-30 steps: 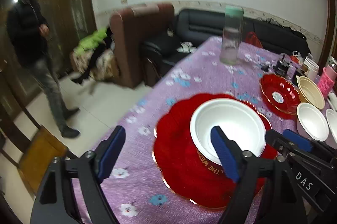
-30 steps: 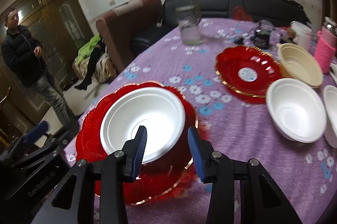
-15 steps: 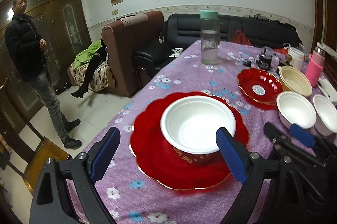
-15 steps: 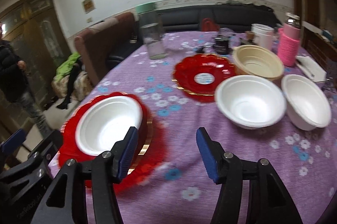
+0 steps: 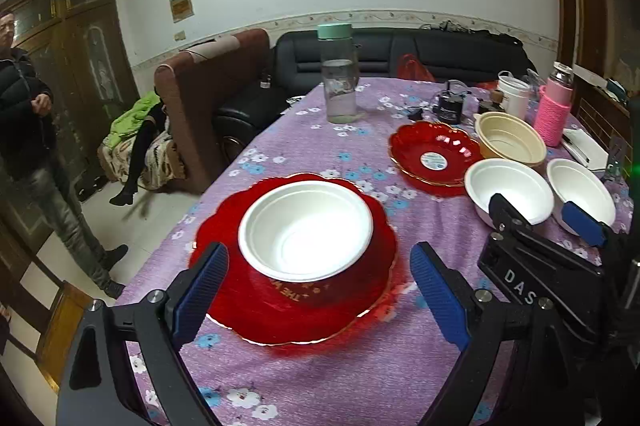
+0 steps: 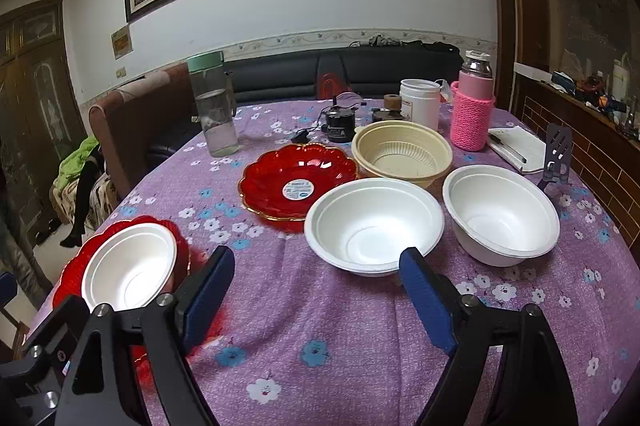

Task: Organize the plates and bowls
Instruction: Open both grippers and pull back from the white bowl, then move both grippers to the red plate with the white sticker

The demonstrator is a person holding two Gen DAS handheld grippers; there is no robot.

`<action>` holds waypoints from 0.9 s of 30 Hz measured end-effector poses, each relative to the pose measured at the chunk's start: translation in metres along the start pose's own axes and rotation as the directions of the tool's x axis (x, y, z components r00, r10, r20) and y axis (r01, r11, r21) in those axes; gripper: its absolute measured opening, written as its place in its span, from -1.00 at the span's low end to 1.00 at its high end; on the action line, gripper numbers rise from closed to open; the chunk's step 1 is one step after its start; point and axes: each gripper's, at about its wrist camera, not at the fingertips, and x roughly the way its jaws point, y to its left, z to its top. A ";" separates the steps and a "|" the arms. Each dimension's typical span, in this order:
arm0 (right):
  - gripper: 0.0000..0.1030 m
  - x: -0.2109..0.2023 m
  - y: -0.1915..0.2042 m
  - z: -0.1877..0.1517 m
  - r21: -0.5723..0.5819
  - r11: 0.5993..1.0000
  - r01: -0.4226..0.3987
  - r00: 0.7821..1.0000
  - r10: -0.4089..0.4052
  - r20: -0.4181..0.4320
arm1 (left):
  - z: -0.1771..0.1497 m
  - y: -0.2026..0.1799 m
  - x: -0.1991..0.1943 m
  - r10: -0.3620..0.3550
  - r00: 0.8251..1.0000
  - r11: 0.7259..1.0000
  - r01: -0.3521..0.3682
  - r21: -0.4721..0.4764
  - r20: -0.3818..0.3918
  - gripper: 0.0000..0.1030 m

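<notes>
The purple flowered tablecloth [image 5: 320, 366] fills both views. The big red plate [image 5: 240, 310] with a white bowl [image 5: 306, 230] on it sits just ahead of the left gripper [image 5: 320, 296], jaws wide apart, holding nothing. The right gripper [image 6: 316, 300] has just been opening, empty too, with another white bowl [image 6: 374, 222] just ahead.

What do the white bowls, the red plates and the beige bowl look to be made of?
White bowls: matte, thick-rimmed, dull; probably foam or moulded pulp disposables.
Red plates: glossy, see-through red with bright glints, a gold scalloped edge and a sticker; likely clear plastic, glass not ruled out.
Beige bowl: thin ribbed wall, slight sheen; likely plastic.
</notes>
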 end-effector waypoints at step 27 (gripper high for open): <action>0.73 0.027 -0.047 0.032 -0.091 0.991 0.102 0.993 -0.097 0.060 | 0.011 -0.061 0.026 0.008 0.999 0.995 -0.005 0.099 -0.031 0.78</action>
